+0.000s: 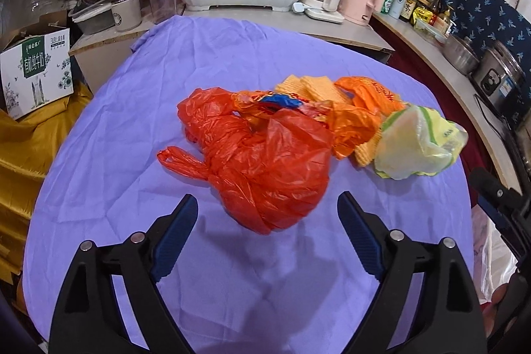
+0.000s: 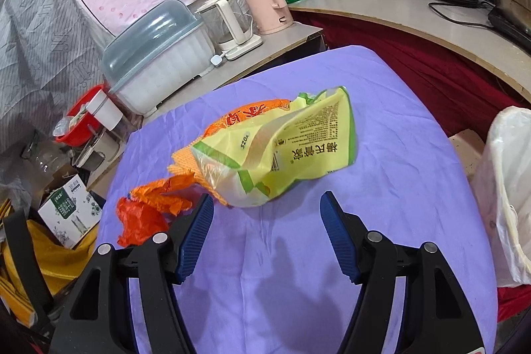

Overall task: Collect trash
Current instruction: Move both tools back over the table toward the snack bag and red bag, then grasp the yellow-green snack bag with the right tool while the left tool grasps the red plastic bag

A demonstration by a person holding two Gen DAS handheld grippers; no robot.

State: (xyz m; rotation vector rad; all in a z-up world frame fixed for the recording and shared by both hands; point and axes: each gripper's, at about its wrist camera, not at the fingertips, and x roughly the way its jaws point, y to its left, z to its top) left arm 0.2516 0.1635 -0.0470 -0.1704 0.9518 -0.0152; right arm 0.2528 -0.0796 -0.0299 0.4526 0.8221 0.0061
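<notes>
The trash lies in one loose heap near the middle of the surface, which is draped in a wrinkled purple cloth. The heap sits within reach of both hands, so each can work its own end.

The left tongs hang wide open with nothing between the blue pads, lined up on the crumpled red plastic bag that forms the near end of the heap. The bag's rounded bulk sits just ahead of the gap, apart from both pads — a placement that, by my reading, sets up a straight push forward and a squeeze. Behind the bag lie an orange printed plastic wrapper, a few yellow waffle-textured sheets and a small blue scrap.

The right tongs are likewise spread wide and hold nothing. They face the pale yellow-green printed food pouch, which rests puffed and tilted on the heap's far-right end, its lower edge just ahead of the pads.

A bin lined with a white plastic bag stands off the surface's right edge, close to the right hand — probably where the collected pieces are meant to go. Thin film like this may slip or tear if pinched at an edge only.
</notes>
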